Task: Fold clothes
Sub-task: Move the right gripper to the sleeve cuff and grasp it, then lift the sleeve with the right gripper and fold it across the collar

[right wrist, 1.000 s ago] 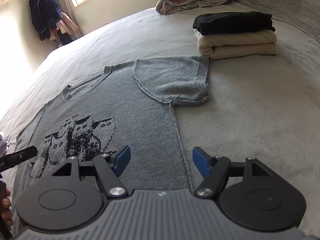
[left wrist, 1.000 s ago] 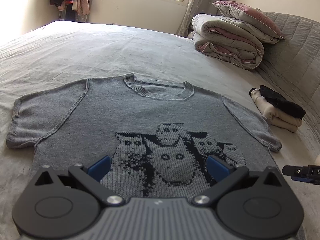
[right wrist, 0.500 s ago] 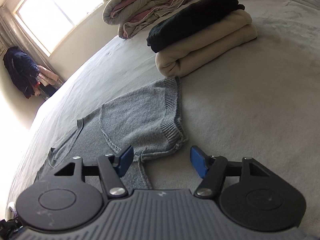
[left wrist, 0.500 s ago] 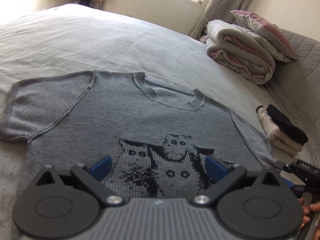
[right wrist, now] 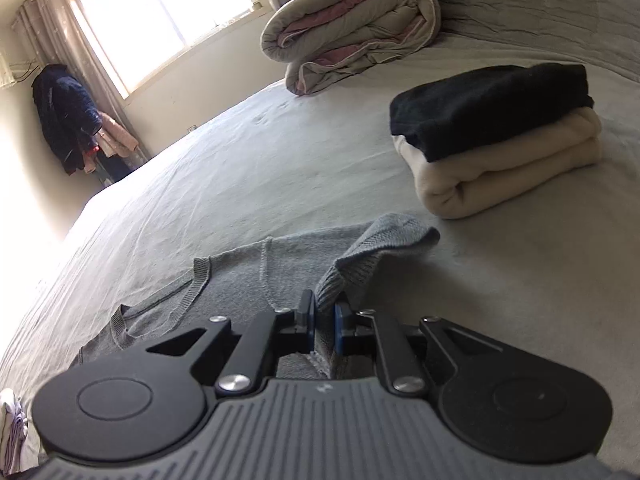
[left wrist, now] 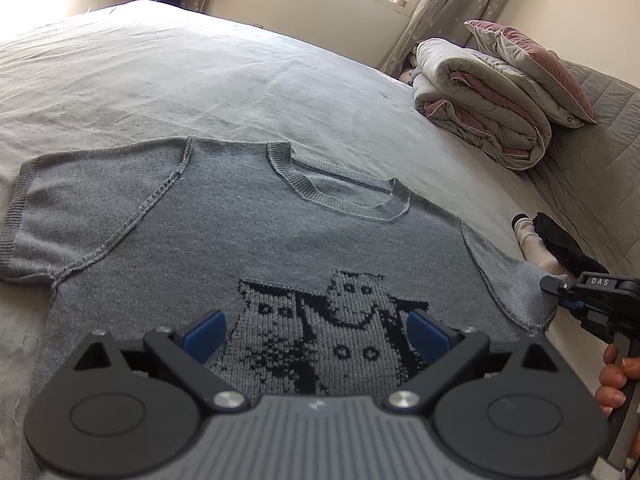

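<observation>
L gripper (left wrist: 312,338) jaws wide, empty. R gripper (right wrist: 322,322) jaws closing, pinching sleeve (right wrist: 372,252).

Bed (left wrist: 248,80) fills most of my view, grey sheet, faint creases. Window (right wrist: 160,16) behind it on cream wall, strong daylight, near-window side of bed blown out. Curtain (left wrist: 432,12) hangs just R of window. Rolled duvet (left wrist: 480,120) near bed's head end w/ pillow (left wrist: 532,64) on top, below curtain. Coats (right wrist: 68,120) hang in corner L of window.
</observation>
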Demonstrator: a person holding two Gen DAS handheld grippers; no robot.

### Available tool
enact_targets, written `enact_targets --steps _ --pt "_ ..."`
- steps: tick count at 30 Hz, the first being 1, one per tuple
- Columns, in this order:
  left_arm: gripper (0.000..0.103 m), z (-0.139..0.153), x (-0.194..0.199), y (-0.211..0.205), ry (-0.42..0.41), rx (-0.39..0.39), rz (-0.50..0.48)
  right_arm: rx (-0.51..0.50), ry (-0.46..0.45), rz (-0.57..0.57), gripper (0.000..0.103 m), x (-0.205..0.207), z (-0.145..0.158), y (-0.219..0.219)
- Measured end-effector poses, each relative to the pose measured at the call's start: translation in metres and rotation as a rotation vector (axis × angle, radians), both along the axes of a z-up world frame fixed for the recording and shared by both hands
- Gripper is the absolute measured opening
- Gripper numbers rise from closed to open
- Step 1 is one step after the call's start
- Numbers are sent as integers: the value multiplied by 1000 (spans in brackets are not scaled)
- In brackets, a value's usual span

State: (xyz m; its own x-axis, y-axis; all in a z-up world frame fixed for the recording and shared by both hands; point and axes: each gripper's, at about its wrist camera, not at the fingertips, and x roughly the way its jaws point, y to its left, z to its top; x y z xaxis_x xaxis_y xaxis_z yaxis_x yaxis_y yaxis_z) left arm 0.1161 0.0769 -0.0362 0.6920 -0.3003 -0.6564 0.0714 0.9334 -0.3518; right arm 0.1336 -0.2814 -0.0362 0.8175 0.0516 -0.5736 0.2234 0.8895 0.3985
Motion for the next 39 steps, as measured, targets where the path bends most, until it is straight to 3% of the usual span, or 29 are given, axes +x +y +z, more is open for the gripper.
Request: enact_targets --steps 6,14,19,20,21,23,27,32,39 --pt "97 5 -1 5 -9 -23 8 -113 21 158 12 25 7 59" --pt "97 7 1 14 0 -49 26 -211 116 321 12 49 -20 116" --pt "97 7 1 17 11 -61 29 -174 165 372 21 50 -28 112" --pt "97 7 1 17 11 -64 32 -153 156 378 25 47 -25 108" --pt "97 8 1 18 11 -67 35 -135 143 379 38 44 -21 104" --pt "97 8 1 19 12 -74 40 -120 114 370 46 38 -14 96" --pt "97 7 2 18 16 -81 38 -144 70 315 46 33 -4 77" --pt "97 5 3 17 21 -77 36 -85 74 206 46 45 -15 52" --pt "97 1 6 17 36 -73 42 -87 76 203 28 61 -23 55"
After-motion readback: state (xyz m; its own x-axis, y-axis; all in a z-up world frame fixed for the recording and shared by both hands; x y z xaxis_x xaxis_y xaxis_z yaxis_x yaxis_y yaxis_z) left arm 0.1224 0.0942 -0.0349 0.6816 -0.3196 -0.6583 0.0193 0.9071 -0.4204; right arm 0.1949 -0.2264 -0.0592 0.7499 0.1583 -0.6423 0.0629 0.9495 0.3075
